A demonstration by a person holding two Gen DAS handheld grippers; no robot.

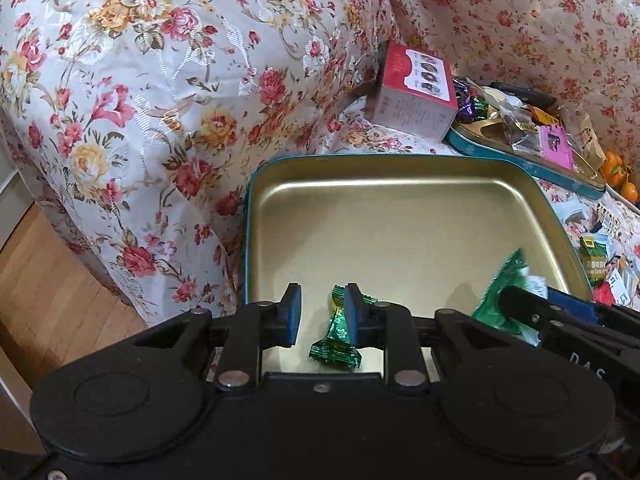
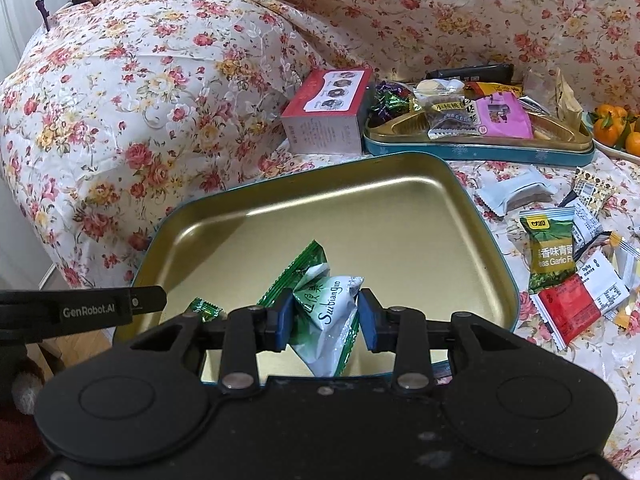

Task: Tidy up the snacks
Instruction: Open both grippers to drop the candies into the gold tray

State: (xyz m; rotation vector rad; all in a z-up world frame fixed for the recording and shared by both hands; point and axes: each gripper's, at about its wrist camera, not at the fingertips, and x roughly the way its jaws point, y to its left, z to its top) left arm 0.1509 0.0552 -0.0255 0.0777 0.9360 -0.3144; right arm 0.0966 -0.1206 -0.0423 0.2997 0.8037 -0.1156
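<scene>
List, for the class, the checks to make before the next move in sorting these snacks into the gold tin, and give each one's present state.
1. Green candy lies in the gold tin: ok.
2. Left gripper let go of the candy: ok; its jaws stand apart, one pad beside the wrapper.
3. Green-and-white packet is over the tin: ok.
4. Right gripper pinches the packet firmly: cannot tell; the packet sits between the pads, a gap on one side.
5. Free floor in the tin: ok.
6. Loose snacks remain on the floral cloth: not ok.
</scene>
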